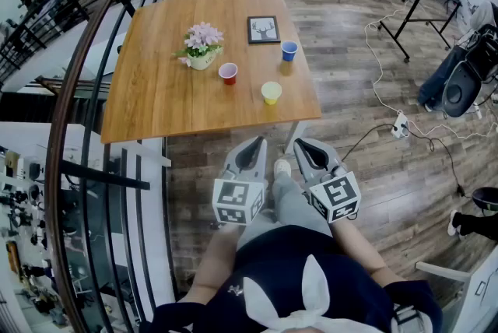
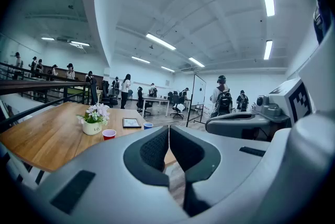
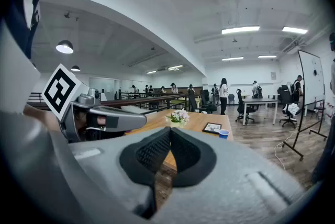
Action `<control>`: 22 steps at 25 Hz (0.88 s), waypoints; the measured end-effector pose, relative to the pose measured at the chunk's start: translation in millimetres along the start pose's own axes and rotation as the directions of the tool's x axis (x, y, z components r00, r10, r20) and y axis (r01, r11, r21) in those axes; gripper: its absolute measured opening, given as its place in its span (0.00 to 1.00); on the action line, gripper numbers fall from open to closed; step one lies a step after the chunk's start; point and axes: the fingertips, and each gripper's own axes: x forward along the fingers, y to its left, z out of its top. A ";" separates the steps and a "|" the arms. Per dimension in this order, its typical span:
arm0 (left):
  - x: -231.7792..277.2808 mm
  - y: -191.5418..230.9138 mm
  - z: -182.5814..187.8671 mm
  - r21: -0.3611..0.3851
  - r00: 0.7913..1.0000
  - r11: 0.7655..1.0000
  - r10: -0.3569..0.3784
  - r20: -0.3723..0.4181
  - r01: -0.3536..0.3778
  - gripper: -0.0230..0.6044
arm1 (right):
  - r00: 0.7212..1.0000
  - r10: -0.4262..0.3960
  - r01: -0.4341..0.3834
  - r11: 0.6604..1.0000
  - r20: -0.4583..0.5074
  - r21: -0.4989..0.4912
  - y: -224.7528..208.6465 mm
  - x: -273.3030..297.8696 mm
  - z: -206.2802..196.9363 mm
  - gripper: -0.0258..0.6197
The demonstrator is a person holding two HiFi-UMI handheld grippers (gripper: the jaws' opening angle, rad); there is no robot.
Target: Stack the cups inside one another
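Distant table (image 1: 156, 90) in all views

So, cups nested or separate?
Separate. The red cup, yellow cup and blue cup each stand upright and apart on the table, none inside another.

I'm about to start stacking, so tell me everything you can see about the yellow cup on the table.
The yellow cup is small and plain, plastic by its look, and stands upright with its mouth up. It sits on the wooden table near the closest edge in the head view, right of the red cup and nearer than the blue cup, apart from both. Only the tabletop touches it, and it seems empty.
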 end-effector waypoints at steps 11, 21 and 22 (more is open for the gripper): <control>40.0 23.4 1.3 0.028 0.999 1.000 0.009 -0.037 -0.008 0.07 | 1.000 0.022 -0.022 1.000 0.020 -0.016 -36.0 41.1 3.9 0.14; 88.7 74.1 31.8 0.046 0.998 0.998 0.047 -0.039 -0.045 0.07 | 0.996 0.087 -0.088 0.994 -0.023 -0.059 -73.9 105.4 21.1 0.35; 93.1 78.5 32.3 0.045 0.998 0.998 0.050 -0.044 -0.048 0.07 | 0.995 0.097 -0.099 0.993 -0.034 -0.060 -75.9 112.0 19.5 0.37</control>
